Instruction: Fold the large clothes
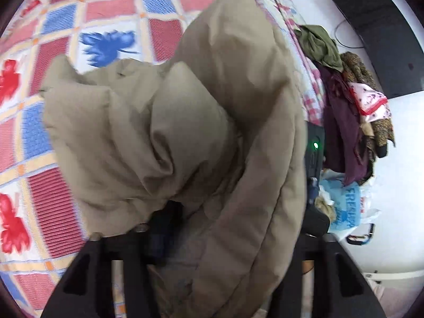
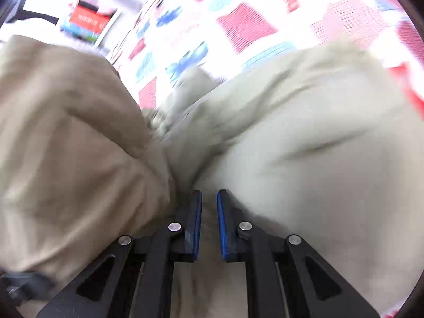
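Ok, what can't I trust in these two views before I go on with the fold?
- Left tongs' tips: left wrist view, buried under the khaki padded coat; grip cannot be judged.
- Coat's full outline: both views, cut off by the frame edges.
- Right tongs: fabric lies between the nearly shut pads, but a firm pinch is unclear.
- Patterned bedspread: right wrist view, blurred and overexposed.
- Clothes pile: single garments indistinct.
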The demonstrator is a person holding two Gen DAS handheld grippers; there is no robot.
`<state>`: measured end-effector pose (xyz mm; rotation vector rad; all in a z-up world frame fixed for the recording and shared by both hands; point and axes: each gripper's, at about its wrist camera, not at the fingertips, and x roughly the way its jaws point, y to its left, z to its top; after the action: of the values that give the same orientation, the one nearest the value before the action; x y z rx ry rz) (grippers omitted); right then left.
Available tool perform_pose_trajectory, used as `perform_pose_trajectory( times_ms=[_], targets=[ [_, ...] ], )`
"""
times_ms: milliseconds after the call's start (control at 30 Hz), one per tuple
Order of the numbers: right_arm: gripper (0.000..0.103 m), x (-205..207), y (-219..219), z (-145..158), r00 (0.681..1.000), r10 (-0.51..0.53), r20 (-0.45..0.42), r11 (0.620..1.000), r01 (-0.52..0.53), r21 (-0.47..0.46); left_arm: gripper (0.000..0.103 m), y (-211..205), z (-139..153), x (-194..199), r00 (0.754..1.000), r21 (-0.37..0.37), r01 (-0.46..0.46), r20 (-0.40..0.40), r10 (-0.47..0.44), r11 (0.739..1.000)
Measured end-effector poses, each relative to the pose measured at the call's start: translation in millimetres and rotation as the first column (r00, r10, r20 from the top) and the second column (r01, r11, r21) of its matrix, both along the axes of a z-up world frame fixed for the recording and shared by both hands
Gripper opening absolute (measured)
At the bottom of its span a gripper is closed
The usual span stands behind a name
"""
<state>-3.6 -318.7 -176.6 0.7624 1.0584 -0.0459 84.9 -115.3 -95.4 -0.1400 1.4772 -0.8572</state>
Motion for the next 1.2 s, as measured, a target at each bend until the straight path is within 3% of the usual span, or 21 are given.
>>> perform_pose_trajectory(
  times_ms=[33, 133, 233, 467, 500, 533, 600, 700, 800, 833, 900, 1000, 1067, 1100, 1200],
  targets=[
    [0.014, -13.0, -10.8, 2.6, 1.000, -0.030, -0.001, 1.000, 0.030, 0.005, 0.073, -9.0, -3.8, 0.3, 1.000, -0.018, 0.008, -0.021, -0.008, 1.000],
    [0.014, -41.8, -34.0, 1.7, 0.996, -0.086, -0.015, 0.996, 0.086, 0.007, 0.074, -33.6, -19.0, 4.7, 0.998, -0.116, 0.044, -0.049, -0.050, 0.992],
    [0.014, -64.8, -52.3, -3.2, 0.991, -0.130, -0.034, 0.991, 0.130, 0.013, 0.074, -55.6, -39.2, 9.2, 0.988, -0.239, 0.070, -0.117, -0.100, 0.968],
    [0.016, -110.3, -74.3, 8.2, 0.975, -0.215, -0.050, 0.975, 0.217, 0.041, 0.074, -89.6, -90.9, 17.5, 0.982, -0.195, 0.073, -0.156, -0.105, 0.978],
    [0.025, -106.0, -77.6, 12.6, 0.975, -0.219, -0.044, 0.974, 0.221, 0.044, 0.074, -91.5, -96.4, 16.6, 0.982, -0.195, 0.073, -0.155, -0.105, 0.978],
    [0.042, -112.1, -79.8, 18.9, 0.975, -0.222, -0.024, 0.973, 0.223, 0.054, 0.074, -91.6, -99.8, 16.0, 0.982, -0.194, 0.072, -0.156, -0.104, 0.978],
    [0.062, -123.7, -83.4, 33.0, 0.976, -0.216, 0.034, 0.974, 0.213, 0.078, 0.074, -93.6, -102.8, 16.3, 0.982, -0.189, 0.074, -0.160, -0.105, 0.979],
    [0.063, -138.8, -79.0, 46.5, 0.985, -0.147, 0.090, 0.981, 0.133, 0.143, 0.074, -98.1, -105.9, 17.0, 0.981, -0.179, 0.079, -0.163, -0.109, 0.981],
    [0.081, -137.9, -60.0, 53.2, 0.992, -0.043, 0.120, 0.970, 0.013, 0.242, 0.074, -101.1, -102.8, 17.4, 0.981, -0.167, 0.093, -0.153, -0.119, 0.982],
    [0.082, -131.4, -52.2, 52.6, 0.992, -0.020, 0.124, 0.966, -0.013, 0.260, 0.074, -102.5, -99.9, 17.1, 0.982, -0.159, 0.096, -0.143, -0.119, 0.983],
    [0.082, -121.4, -39.3, 48.0, 0.992, -0.006, 0.124, 0.962, -0.028, 0.273, 0.074, -101.1, -86.4, 16.6, 0.990, -0.153, 0.099, -0.088, -0.113, 0.983],
    [0.082, -107.3, -36.0, 30.8, 0.996, -0.062, 0.056, 0.971, 0.047, 0.236, 0.074, -86.3, -50.3, 14.9, 0.993, -0.163, 0.109, 0.058, -0.101, 0.981],
    [0.058, -101.3, -41.0, 20.5, 0.995, -0.101, 0.015, 0.974, 0.096, 0.204, 0.074, -62.5, -25.7, 15.7, 0.985, -0.163, 0.078, 0.165, -0.051, 0.984],
    [0.024, -103.0, -42.4, 17.2, 0.994, -0.107, -0.013, 0.978, 0.108, 0.176, 0.074, -45.2, -17.0, 18.1, 0.978, -0.159, 0.043, 0.211, -0.009, 0.986],
    [0.020, -109.9, -49.2, 7.5, 0.988, -0.134, -0.071, 0.984, 0.142, 0.112, 0.074, 10.1, -10.0, 30.7, 0.949, -0.128, -0.103, 0.286, 0.136, 0.986]
  ],
)
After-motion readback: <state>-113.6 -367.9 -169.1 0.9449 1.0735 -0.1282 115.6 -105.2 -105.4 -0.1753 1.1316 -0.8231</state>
